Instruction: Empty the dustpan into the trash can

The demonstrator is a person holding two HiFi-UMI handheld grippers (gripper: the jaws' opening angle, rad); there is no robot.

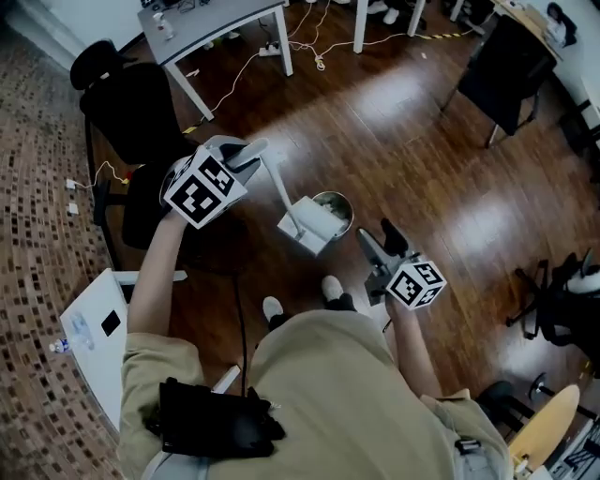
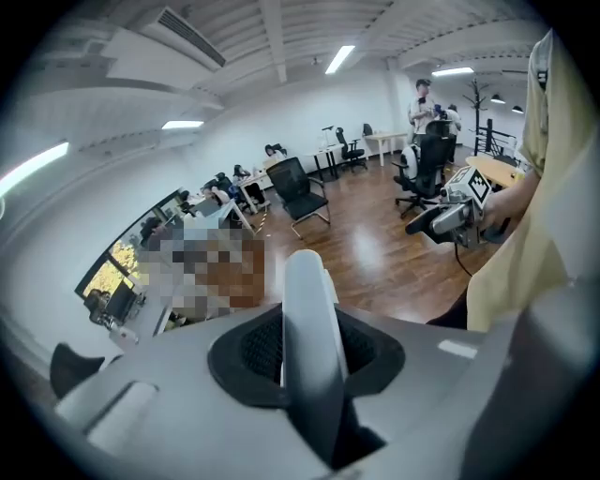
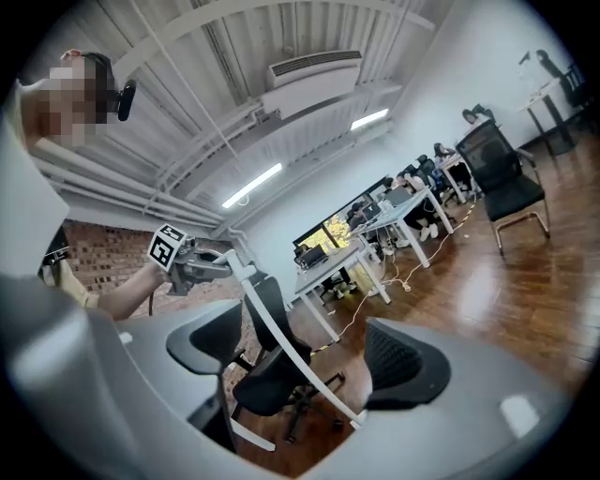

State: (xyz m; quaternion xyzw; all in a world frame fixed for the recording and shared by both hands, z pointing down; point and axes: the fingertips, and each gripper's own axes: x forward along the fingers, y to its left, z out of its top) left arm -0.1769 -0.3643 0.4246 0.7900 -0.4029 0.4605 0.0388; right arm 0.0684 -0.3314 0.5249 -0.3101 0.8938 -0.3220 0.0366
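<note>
In the head view my left gripper (image 1: 251, 155) is shut on the top of the dustpan's long white handle (image 1: 281, 192). The white dustpan (image 1: 309, 225) hangs tilted at the rim of the small round trash can (image 1: 339, 206) on the wood floor. In the left gripper view the handle (image 2: 307, 309) sits clamped between the black pads. My right gripper (image 1: 380, 239) hovers just right of the can, its jaws apart with nothing between them. The right gripper view looks through that gap past a pad (image 3: 408, 361) to the handle (image 3: 281, 342) and the left gripper (image 3: 220, 262).
A black office chair (image 1: 131, 112) stands at the left beside a grey desk (image 1: 211, 23) with cables trailing on the floor. A white board (image 1: 94, 337) lies low left. More black chairs (image 1: 502, 66) stand at the right. The person's shoes (image 1: 333, 286) are close behind the can.
</note>
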